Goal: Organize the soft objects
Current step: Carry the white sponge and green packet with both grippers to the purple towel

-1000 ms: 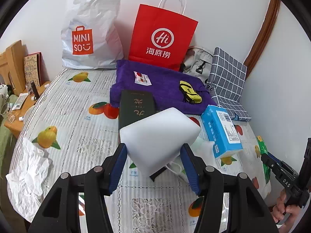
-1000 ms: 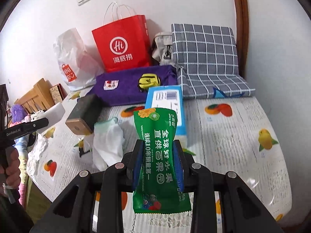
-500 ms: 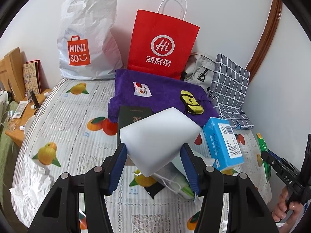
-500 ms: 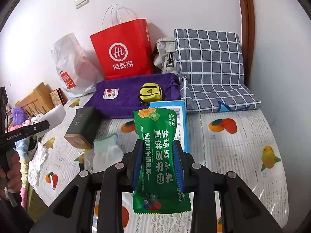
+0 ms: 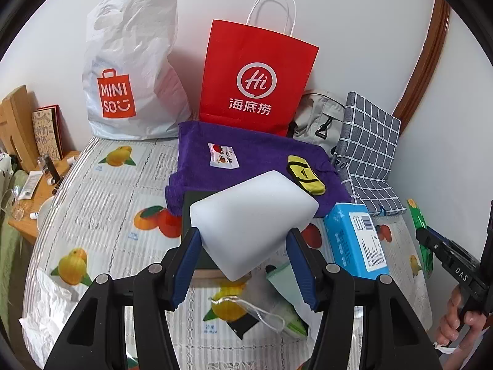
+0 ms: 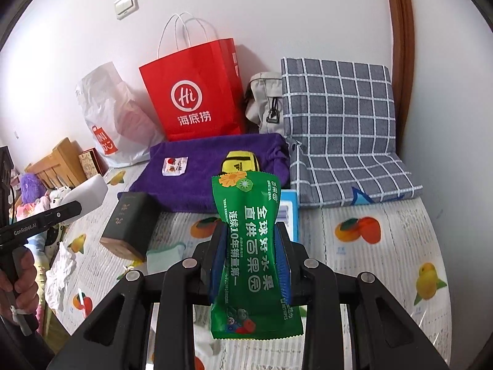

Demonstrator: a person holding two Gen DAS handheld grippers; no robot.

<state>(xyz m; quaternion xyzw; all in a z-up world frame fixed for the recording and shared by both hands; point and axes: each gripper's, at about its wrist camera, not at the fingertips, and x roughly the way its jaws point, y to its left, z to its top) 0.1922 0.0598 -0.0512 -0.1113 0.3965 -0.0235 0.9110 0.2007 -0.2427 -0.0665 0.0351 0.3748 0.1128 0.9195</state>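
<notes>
Since a second before, both tools had travelled toward the wall with their loads, so the bags at the back loomed larger and the dark box had slid down behind the white block. The left tool (image 5: 243, 265) was clamped on a white foam block (image 5: 252, 219), its blue pads pressed into the block's two sides, the block held clear above the surface (image 5: 101, 203) with its fruit-print cloth. The right tool (image 6: 251, 262) was clamped on a green wet-wipes packet (image 6: 252, 246), which stood upright between the pads and stuck out above and below them. Under the left tool lay a pale green face mask (image 5: 283, 280) with loose ear loops, and a dark box (image 6: 129, 225) lay just beside it. A blue tissue box (image 5: 354, 240) sat to the right of these. Farther back, a purple towel (image 5: 255, 160) lay spread on the surface, carrying a small white sachet (image 5: 223, 154) and a yellow pouch (image 5: 305, 174). A grey checked cushion (image 6: 339, 117) was propped in the right corner. Against the wall stood a white plastic bag (image 5: 132, 71), a red paper bag (image 5: 255, 80) and a grey backpack (image 5: 320, 117).
</notes>
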